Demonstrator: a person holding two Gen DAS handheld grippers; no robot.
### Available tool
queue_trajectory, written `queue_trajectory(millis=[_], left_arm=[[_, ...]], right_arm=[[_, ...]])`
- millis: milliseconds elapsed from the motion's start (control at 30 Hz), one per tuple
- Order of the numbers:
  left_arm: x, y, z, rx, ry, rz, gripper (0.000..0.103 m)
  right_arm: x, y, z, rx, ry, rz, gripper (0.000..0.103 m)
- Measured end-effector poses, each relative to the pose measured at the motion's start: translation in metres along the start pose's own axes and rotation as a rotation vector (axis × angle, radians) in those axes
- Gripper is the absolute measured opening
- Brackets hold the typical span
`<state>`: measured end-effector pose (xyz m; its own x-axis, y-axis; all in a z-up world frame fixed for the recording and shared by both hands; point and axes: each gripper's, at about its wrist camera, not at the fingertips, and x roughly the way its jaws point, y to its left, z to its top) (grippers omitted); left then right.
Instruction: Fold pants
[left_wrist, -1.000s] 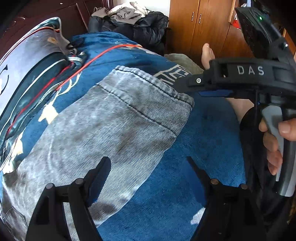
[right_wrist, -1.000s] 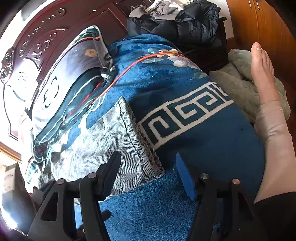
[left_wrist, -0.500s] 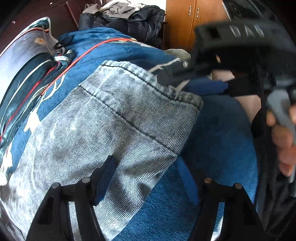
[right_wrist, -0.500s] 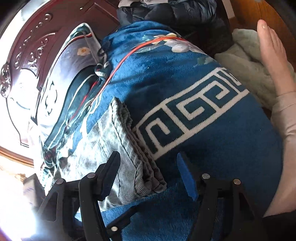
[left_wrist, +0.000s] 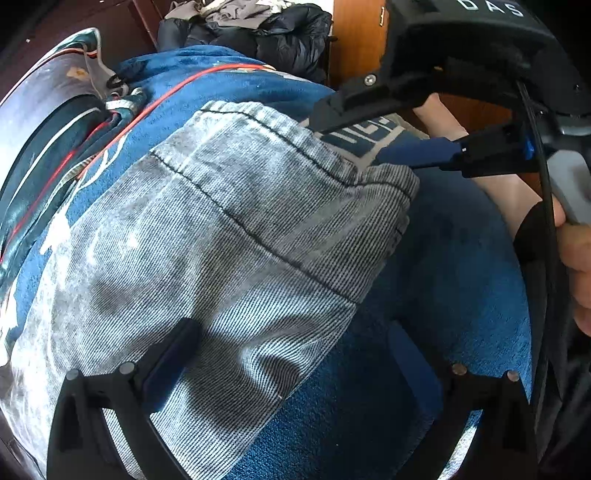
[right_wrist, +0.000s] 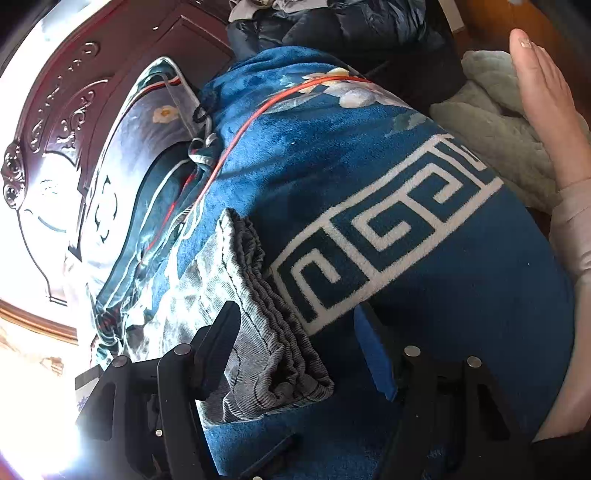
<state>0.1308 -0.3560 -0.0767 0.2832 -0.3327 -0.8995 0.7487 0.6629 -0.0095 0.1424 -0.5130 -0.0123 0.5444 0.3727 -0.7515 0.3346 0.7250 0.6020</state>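
Observation:
Grey washed corduroy pants (left_wrist: 207, 236) lie flat on a blue blanket (left_wrist: 450, 266) on the bed, their hem end pointing to the far right. My left gripper (left_wrist: 291, 354) is open, low over the pants' near edge, one finger above the cloth. My right gripper (right_wrist: 299, 339) is open at the stacked hem corner of the pants (right_wrist: 258, 317), the corner between its fingers. In the left wrist view the right gripper (left_wrist: 365, 133) hovers open at the hem's far right corner.
A red cable (right_wrist: 258, 110) runs across the blanket beyond the pants. A patterned pillow (right_wrist: 147, 140) lies against the carved headboard (right_wrist: 55, 122). Dark jackets (left_wrist: 266, 33) are piled at the far end. A bare foot (right_wrist: 543, 96) rests on a green blanket (right_wrist: 495, 136) at right.
Both grippers have moved forward and down toward the pants' hem end. The right gripper has closed in on the hem corner. Both stay open.

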Motion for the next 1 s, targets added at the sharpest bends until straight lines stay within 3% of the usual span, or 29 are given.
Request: queue_trajectory(millis=[67, 233, 300, 633, 800, 1000], left_arm=[[-0.002, -0.002, -0.002, 0.005, -0.018, 0.01, 0.098], [-0.014, -0.009, 0.0, 0.02, -0.065, 0.008, 0.058], [-0.014, -0.012, 0.005, 0.025, -0.074, 0.007, 0.052], [-0.007, -0.013, 0.014, 0.011, -0.097, -0.002, 0.035], [-0.013, 0.015, 0.015, -0.12, -0.109, -0.132, 0.021], [-0.019, 0.032, 0.015, -0.217, -0.136, -0.239, 0.02]], right_arm=[[0.0, 0.002, 0.0, -0.007, -0.004, 0.014, 0.064], [0.005, 0.007, 0.003, -0.017, -0.002, 0.029, 0.064], [0.007, 0.005, 0.005, -0.009, 0.001, 0.037, 0.064], [0.01, -0.011, 0.014, 0.085, 0.027, 0.145, 0.061], [0.008, -0.003, 0.014, 0.045, 0.024, 0.14, 0.061], [0.028, 0.001, 0.007, 0.063, 0.104, 0.175, 0.061]])
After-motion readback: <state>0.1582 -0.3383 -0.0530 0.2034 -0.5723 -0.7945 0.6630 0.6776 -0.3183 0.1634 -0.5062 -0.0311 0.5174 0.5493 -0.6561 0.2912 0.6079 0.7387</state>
